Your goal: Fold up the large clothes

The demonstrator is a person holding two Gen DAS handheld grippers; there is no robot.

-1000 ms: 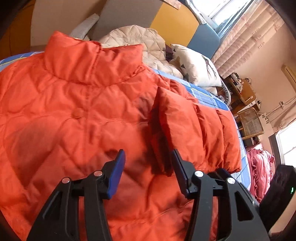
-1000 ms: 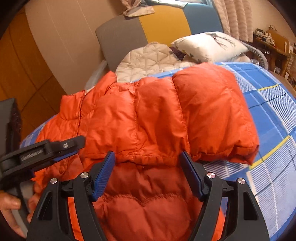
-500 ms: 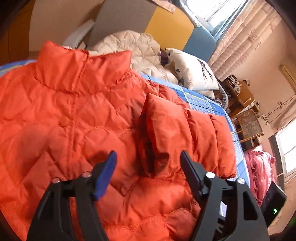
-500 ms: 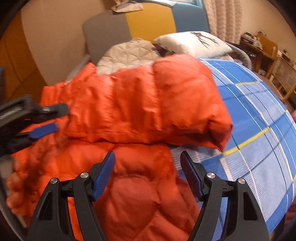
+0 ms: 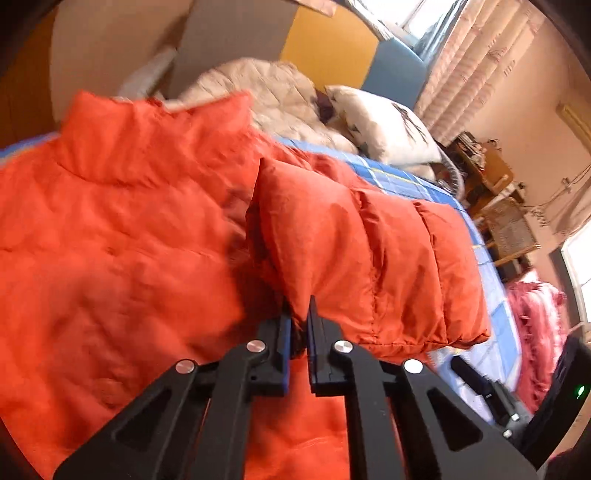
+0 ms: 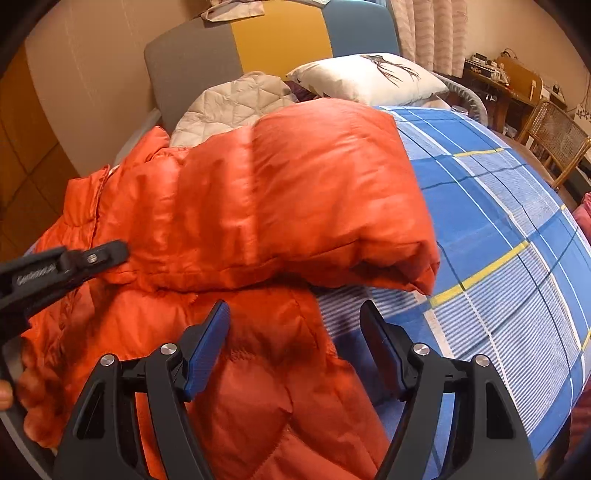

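Bed: blue checked sheet (image 6: 491,206) with white and yellow lines.
Headboard: padded panels (image 6: 280,35) in grey, mustard yellow and blue.
Bedding: a white pillow (image 6: 369,77) with a dark print lies beside a beige quilted cover (image 6: 232,103) at the head.
Walls: cream wall (image 6: 92,74), wood panelling (image 6: 22,158) at far left.
Window: pale patterned curtains (image 5: 476,70), daylight bright behind them.
Furniture: wooden desk (image 6: 517,81) with clutter and a cane-backed chair (image 6: 557,136) stand beside the bed.
Elsewhere: pink fabric (image 5: 535,317) heaped past the bed's edge.
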